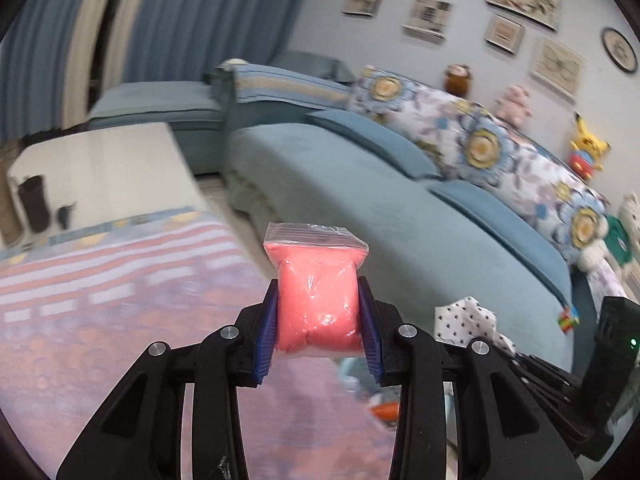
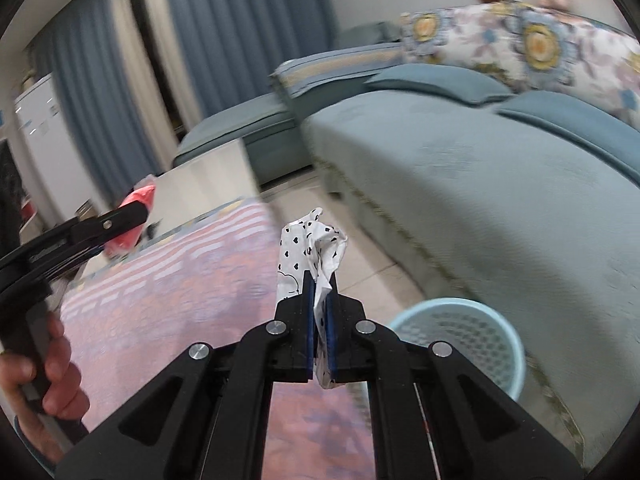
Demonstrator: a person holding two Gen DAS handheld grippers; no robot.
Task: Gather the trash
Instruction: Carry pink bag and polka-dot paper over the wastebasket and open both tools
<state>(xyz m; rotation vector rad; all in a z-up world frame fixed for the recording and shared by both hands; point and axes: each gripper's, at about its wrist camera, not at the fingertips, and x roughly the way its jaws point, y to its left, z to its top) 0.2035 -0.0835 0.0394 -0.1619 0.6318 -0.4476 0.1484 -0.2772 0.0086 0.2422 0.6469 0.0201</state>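
Observation:
My left gripper (image 1: pixel 319 312) is shut on a pink bag (image 1: pixel 316 296), a small clear zip pouch full of pink stuff, held up in the air. It also shows at the left of the right wrist view (image 2: pixel 134 216). My right gripper (image 2: pixel 320 320) is shut on a crumpled white wrapper with black hearts (image 2: pixel 316 248). The wrapper also shows low right in the left wrist view (image 1: pixel 464 320). A light blue mesh trash basket (image 2: pixel 460 332) stands on the floor just right of and below my right gripper, beside the sofa.
A long blue sofa (image 2: pixel 480 184) with floral cushions (image 1: pixel 480 140) fills the right side. A pink striped rug (image 1: pixel 120 300) covers the floor at left. A pale low table (image 1: pixel 100 168) stands beyond it. Plush toys (image 1: pixel 588 148) sit on the sofa back.

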